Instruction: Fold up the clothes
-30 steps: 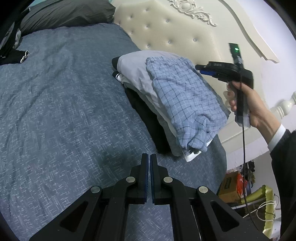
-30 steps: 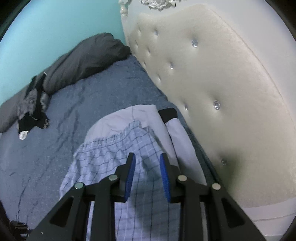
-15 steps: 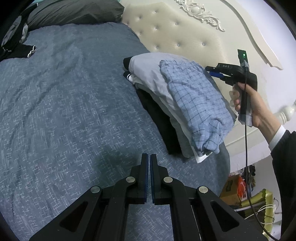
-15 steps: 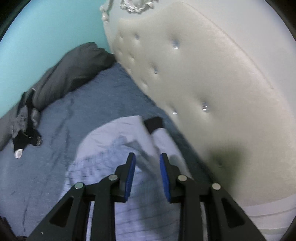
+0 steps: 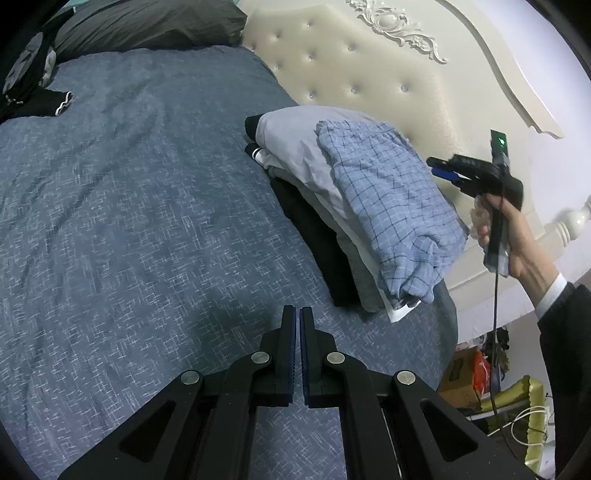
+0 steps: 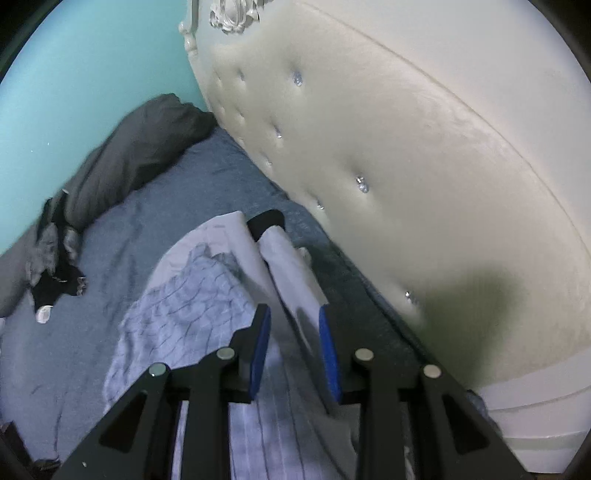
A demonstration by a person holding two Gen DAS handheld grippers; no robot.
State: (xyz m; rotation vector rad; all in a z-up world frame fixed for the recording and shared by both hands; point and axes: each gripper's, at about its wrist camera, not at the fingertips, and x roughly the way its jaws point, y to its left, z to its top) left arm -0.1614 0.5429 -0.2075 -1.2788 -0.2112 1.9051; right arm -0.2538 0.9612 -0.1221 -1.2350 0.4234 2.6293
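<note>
A stack of folded clothes [image 5: 306,162] lies on the blue bedspread [image 5: 129,221] beside the headboard, with a blue checked garment [image 5: 388,199] on top. In the right wrist view the checked garment [image 6: 192,295] lies left of the fingers, over a pale grey piece [image 6: 291,266]. My left gripper [image 5: 298,314] is shut with nothing in it, low over the bedspread in front of the stack. My right gripper [image 5: 436,168], held by a hand, hovers beside the stack's headboard side. The right gripper [image 6: 294,314] is open with nothing between its pads.
A cream tufted headboard [image 5: 351,66] stands right behind the stack. Dark grey pillows [image 5: 140,26] and a loose dark garment [image 5: 33,96] lie at the far end of the bed. A box and clutter [image 5: 476,373] sit on the floor past the bed's corner.
The right gripper has shifted sideways off the top of the checked garment toward the headboard and has rolled. The left gripper has kept shut and hardly moved.
</note>
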